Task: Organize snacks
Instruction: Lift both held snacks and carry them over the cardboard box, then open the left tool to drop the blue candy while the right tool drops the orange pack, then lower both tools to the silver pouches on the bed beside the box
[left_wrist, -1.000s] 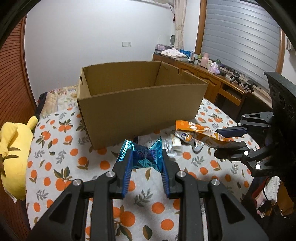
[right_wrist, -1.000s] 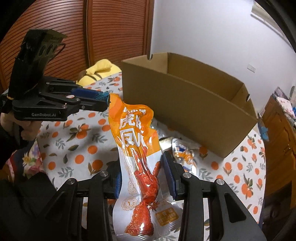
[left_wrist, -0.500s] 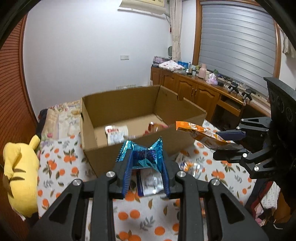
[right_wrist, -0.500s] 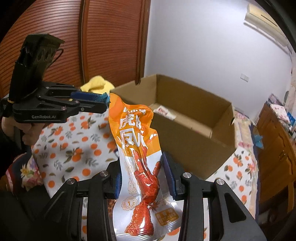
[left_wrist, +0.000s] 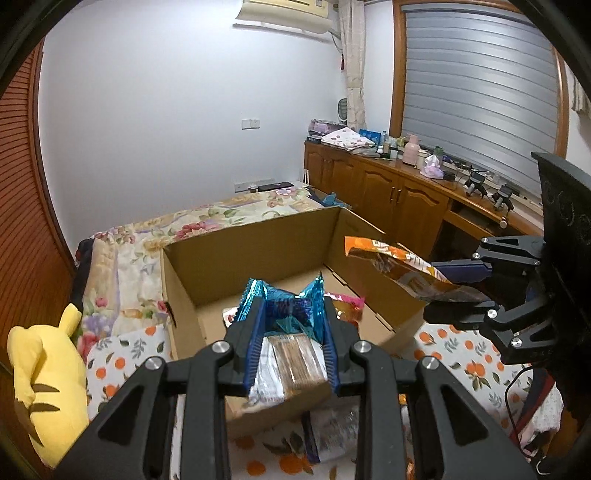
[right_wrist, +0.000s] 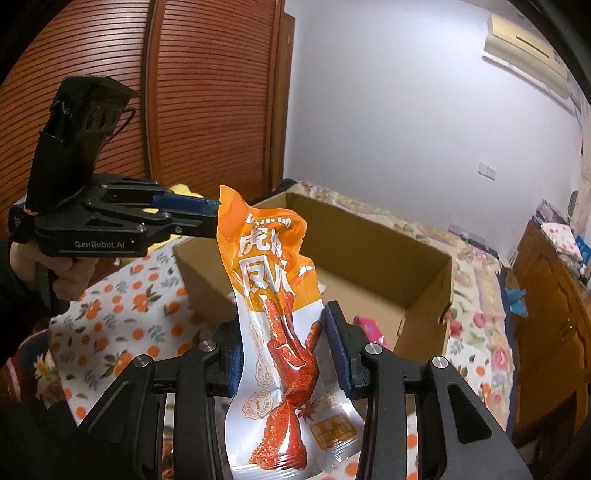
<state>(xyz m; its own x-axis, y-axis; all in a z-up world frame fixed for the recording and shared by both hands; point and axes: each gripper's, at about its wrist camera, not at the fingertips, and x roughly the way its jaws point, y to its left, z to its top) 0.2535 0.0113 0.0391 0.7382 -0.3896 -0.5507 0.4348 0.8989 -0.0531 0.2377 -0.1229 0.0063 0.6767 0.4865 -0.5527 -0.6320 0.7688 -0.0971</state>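
Both jaws apparently grip snacks: blue packet (left_wrist: 291, 308), orange pouch (right_wrist: 275, 295).

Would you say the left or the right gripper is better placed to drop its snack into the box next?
Probably the left. The left gripper holds its blue packet already over the open box, while the right gripper's orange pouch looks short of the near wall.

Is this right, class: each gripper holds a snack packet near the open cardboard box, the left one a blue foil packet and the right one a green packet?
Not quite. The right gripper holds an orange and white packet, not a green one, as the right wrist view shows. The left gripper does hold the blue foil packet near the open cardboard box.
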